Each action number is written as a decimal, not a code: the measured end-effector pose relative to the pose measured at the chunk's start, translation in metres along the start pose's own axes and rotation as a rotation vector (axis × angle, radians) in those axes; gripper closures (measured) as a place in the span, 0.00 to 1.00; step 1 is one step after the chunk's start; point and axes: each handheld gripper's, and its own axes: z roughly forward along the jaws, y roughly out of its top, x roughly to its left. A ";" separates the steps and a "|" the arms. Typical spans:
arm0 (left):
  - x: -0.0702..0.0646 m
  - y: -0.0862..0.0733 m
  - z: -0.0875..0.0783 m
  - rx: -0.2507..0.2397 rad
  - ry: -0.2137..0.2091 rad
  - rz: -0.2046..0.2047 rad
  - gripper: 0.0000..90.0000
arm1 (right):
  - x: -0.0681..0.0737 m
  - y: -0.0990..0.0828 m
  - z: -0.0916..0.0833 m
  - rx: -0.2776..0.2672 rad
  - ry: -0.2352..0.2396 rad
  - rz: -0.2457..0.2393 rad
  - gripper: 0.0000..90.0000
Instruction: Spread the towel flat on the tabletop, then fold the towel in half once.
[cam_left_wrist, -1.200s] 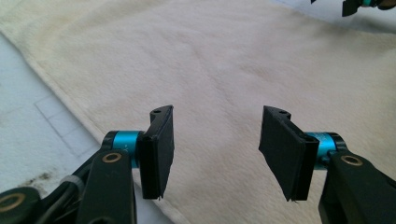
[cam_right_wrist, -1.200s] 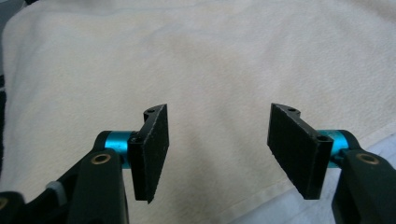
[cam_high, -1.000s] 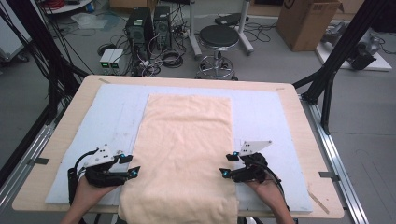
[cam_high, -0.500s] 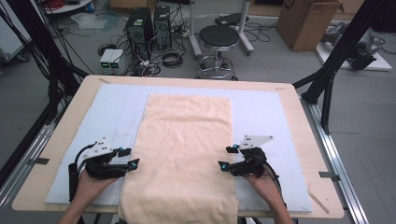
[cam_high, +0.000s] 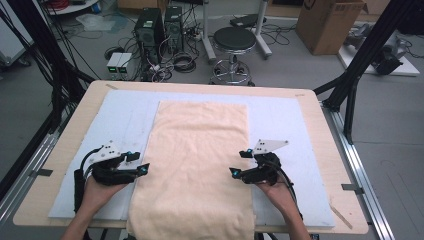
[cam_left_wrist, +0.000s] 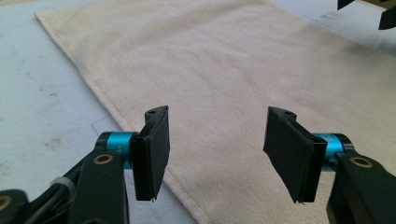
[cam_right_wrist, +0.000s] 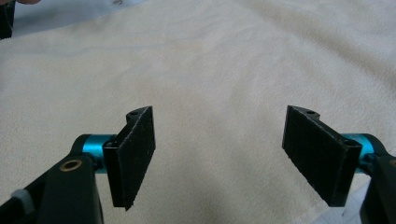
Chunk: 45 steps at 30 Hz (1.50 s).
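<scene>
A cream towel lies flat down the middle of the table, its near end hanging over the front edge. My left gripper is at the towel's left edge, jaws wide open and pointing right. In the left gripper view the towel's edge runs between the pads and nothing is held. My right gripper is at the towel's right edge, pointing left, also open. The right gripper view looks across bare towel between the two pads.
A pale blue mat covers the wooden table under the towel. Black frame posts stand at both sides. Beyond the far edge are a stool, computer towers with cables, and a cardboard box.
Both grippers have moved forward a little along the towel's side edges and sit closer to the cloth. Both stay open.
</scene>
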 end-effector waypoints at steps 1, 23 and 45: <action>0.000 0.000 0.000 0.000 0.003 0.008 0.45 | 0.000 0.000 0.000 0.000 0.004 0.005 0.27; -0.001 0.001 -0.002 -0.014 0.001 0.001 0.44 | 0.001 0.003 -0.005 -0.020 -0.002 -0.003 0.26; 0.014 0.030 0.019 -0.007 0.047 -0.005 0.44 | -0.023 0.014 0.000 0.021 -0.051 0.038 0.24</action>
